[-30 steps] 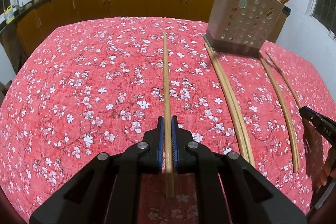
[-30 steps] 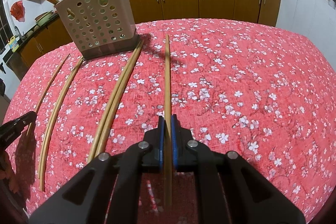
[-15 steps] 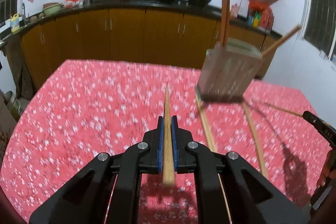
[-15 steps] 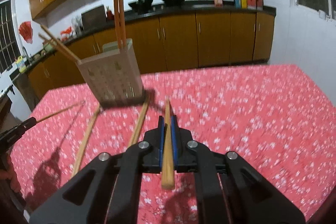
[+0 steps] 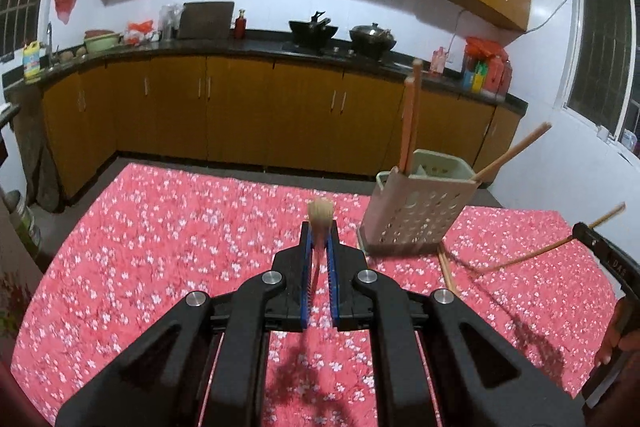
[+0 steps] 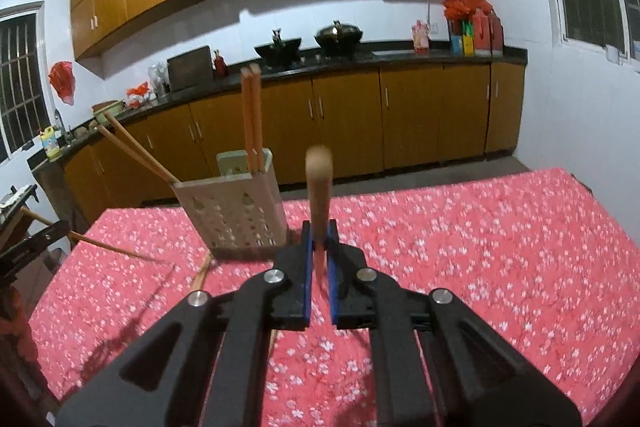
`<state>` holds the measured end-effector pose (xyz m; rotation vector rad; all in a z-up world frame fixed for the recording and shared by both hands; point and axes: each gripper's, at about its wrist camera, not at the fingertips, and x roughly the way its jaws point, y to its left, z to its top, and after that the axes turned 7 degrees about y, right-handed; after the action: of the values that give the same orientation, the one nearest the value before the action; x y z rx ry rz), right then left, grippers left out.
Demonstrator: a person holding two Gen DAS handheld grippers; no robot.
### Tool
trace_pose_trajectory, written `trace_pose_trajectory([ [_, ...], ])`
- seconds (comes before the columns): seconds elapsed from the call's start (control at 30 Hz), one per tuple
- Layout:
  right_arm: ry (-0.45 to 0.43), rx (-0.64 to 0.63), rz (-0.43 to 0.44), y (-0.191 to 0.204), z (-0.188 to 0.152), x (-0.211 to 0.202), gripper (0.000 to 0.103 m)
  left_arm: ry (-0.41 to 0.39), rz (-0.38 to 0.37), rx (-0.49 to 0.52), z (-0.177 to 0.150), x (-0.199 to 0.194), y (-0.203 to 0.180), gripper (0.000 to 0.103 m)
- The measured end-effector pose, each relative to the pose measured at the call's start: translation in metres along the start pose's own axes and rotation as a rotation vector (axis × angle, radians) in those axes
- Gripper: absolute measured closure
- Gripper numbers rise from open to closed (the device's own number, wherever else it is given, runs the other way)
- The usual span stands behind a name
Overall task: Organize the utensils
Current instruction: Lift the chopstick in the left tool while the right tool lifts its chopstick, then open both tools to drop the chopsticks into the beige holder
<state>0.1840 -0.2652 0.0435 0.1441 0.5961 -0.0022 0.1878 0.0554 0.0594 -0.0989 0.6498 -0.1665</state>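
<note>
Both the left gripper (image 5: 318, 247) and right gripper (image 6: 319, 247) are clamped on a raised chopstick (image 5: 319, 217), mid-carry, and next each stick likely needs tipping upright over the holder (image 5: 416, 211) at centre right.

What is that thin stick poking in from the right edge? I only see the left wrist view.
Observer: A chopstick. The right wrist view shows the right gripper shut on it.
Operator: I make out one stick leaning out of the holder. Only one?
Observer: No, two leaning chopsticks sit side by side in the holder.
Operator: Is my own gripper visible there?
Observer: Yes, the left gripper is at the left edge, holding the left chopstick angled downward.
</note>
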Motion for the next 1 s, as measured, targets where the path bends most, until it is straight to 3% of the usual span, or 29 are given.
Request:
trace_pose_trajectory([
  [0.33, -0.118, -0.023, 0.174, 0.025, 0.057, -0.043, 0.095, -0.109, -0.06, 0.07, 0.04, -0.034, -0.029, 0.095],
  [0.5, -0.209, -0.02, 0.201, 0.041, 0.084, -0.053, 0.095, -0.191, -0.097, 0.088, 0.063, -0.048, -0.052, 0.096],
  [0.77, -0.317, -0.014, 0.171, 0.061, 0.127, -0.033, 0.095, -0.369, -0.093, 0.047, 0.114, -0.051, -0.083, 0.096],
  [1.0, -0.274, -0.022, 0.125, 0.067, 0.138, 0.017, 0.095, -0.449, -0.056, -0.007, 0.129, -0.027, -0.09, 0.096],
])
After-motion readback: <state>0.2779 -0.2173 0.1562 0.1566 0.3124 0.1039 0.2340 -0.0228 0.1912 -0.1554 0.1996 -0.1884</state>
